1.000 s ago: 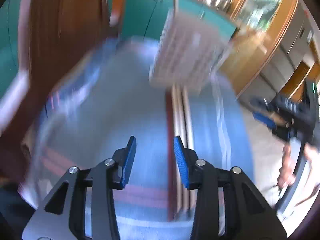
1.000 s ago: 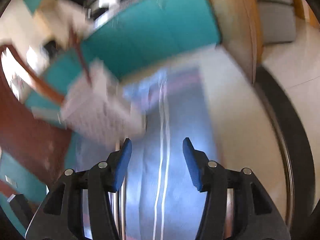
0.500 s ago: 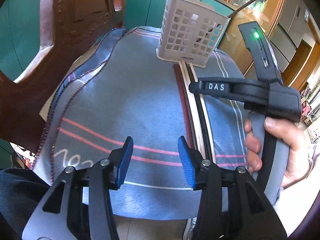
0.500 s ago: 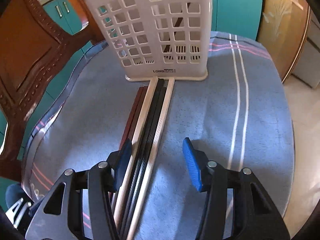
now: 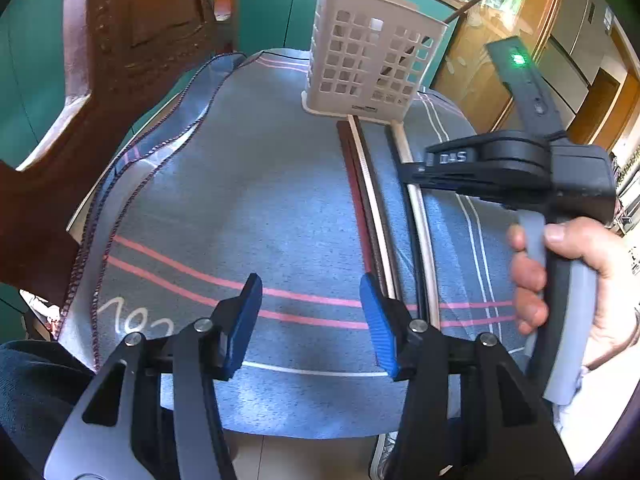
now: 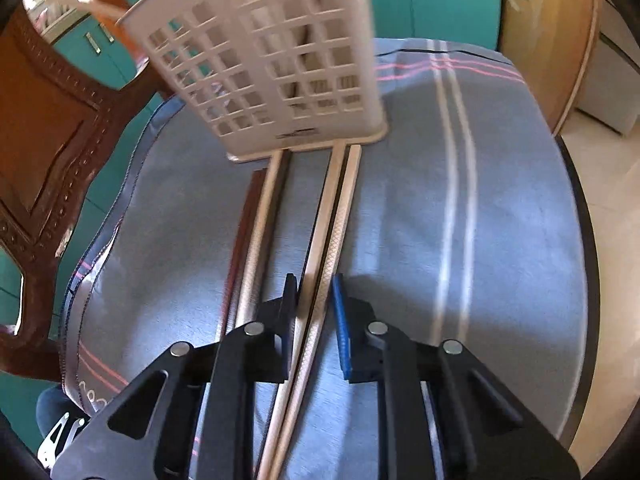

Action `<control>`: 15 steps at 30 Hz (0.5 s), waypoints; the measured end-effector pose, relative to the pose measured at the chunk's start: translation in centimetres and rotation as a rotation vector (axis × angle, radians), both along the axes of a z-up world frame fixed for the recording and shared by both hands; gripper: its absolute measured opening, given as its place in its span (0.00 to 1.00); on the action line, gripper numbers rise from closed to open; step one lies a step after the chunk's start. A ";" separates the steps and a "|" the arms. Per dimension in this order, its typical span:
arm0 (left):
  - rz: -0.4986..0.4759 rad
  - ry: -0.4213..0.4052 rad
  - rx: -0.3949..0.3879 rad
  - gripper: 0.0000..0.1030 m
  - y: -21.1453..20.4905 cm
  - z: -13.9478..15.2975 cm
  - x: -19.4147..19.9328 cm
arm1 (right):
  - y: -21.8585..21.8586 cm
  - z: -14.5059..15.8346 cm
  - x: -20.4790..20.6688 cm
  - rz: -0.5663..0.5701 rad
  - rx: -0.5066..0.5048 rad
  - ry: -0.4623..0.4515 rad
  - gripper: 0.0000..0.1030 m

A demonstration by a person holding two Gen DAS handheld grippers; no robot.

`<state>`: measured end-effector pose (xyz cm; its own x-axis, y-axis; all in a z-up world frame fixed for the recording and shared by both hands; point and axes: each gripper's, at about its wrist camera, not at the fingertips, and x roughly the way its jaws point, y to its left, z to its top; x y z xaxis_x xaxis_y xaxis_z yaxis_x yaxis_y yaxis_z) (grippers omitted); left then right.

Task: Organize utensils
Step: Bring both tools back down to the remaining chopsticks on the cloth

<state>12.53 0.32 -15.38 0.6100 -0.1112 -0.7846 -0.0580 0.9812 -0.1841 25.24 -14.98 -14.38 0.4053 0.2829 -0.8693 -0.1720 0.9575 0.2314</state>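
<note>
Bright daylight reaches you from the worktop's far side; your fisheye views bend at their rims, the right one motion-blurred.

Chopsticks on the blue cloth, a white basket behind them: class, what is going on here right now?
A person with tongs in each hand is sorting chopsticks into a white basket on a blue cloth. The right tongs have closed nearly all the way around a pale pair, which lies apart from the other chopsticks to its left; whether they grip it yet is unclear. The left tongs hang open over the cloth, holding nothing. The basket already has a few sticks in it.
</note>
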 end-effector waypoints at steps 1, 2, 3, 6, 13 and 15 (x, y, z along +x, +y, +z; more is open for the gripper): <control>-0.003 0.000 0.001 0.51 -0.1 0.0 0.1 | -0.5 0.2 -0.1 -0.015 -0.010 -0.001 0.12; -0.006 -0.002 0.004 0.52 -0.2 0.0 0.1 | -1.2 0.3 -0.2 -0.035 -0.018 0.000 0.12; -0.007 -0.004 0.006 0.53 -0.3 0.0 0.2 | -2.1 0.4 -0.2 -0.067 -0.035 0.002 0.12; -0.008 0.002 0.003 0.57 -0.5 -0.1 0.7 | -4.5 0.0 0.1 -0.132 -0.014 0.016 0.12; -0.054 -0.007 0.043 0.59 -2.1 -0.2 2.6 | -4.5 0.3 0.0 -0.116 0.051 -0.008 0.30; -0.067 -0.010 0.044 0.59 -2.6 0.0 3.0 | -4.0 0.2 0.0 -0.108 0.032 -0.009 0.36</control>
<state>15.52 -2.26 -15.41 0.6101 -0.1175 -0.7836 0.0096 0.9900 -0.1410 25.21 -18.95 -14.14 0.4422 0.2649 -0.8569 -0.0707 0.9627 0.2611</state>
